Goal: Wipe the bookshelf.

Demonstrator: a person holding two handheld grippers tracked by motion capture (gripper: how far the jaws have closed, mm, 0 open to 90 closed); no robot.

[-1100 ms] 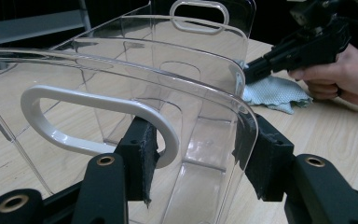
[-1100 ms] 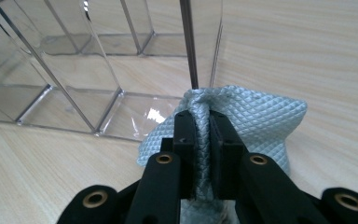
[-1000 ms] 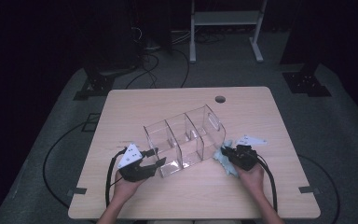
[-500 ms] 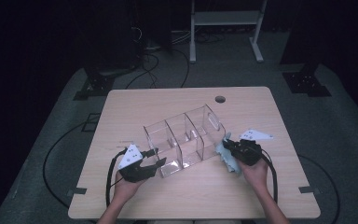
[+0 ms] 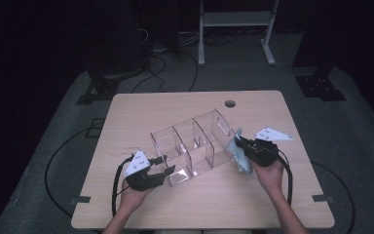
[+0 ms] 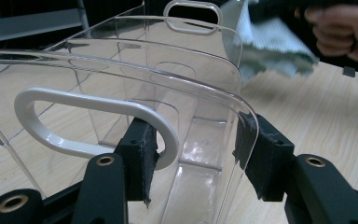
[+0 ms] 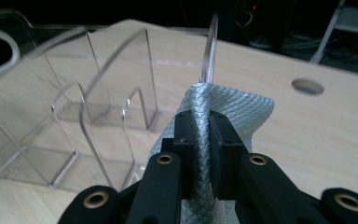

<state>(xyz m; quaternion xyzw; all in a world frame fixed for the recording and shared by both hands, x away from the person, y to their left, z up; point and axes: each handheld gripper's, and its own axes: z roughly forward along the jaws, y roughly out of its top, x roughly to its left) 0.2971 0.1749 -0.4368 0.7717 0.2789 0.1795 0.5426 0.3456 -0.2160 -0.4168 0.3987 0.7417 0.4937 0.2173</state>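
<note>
A clear acrylic organizer [image 5: 195, 146] with three compartments lies slantwise near the centre of the wooden table [image 5: 175, 105], its long axis running from about 8 o'clock to 2 o'clock in the high view. Each end wall carries an oval handle cut-out.

The left gripper [image 5: 161, 166] sits at the organizer's 8 o'clock end. Its jaws are closed to a moderate width on the near end wall [image 6: 121, 116]: in the left gripper view, one pad [image 6: 140, 151] presses the wall just beside the white-edged handle cut-out [image 6: 93, 123], and the other pad [image 6: 261, 154] bears on the wall's rounded outer edge. The left hand [image 5: 134, 195] enters from 6 o'clock.

The right gripper [image 5: 237, 142] is positioned at the organizer's 3 o'clock side, close to the far end wall. Its jaws are pinched nearly together on a pale blue-green cleaning cloth [image 7: 214, 116]. In the right gripper view, the cloth bunches up between the pads and folds over the jaw tips, and its upper fold meets the edge of a clear wall [image 7: 209, 46]. In the high view, the cloth [image 5: 238, 156] hangs beside the gripper, against the organizer's corner. The right hand [image 5: 268, 170] also enters from 6 o'clock.

A round cable hole [image 5: 230, 104] lies in the tabletop at 12 o'clock of the organizer, well apart from it.
</note>
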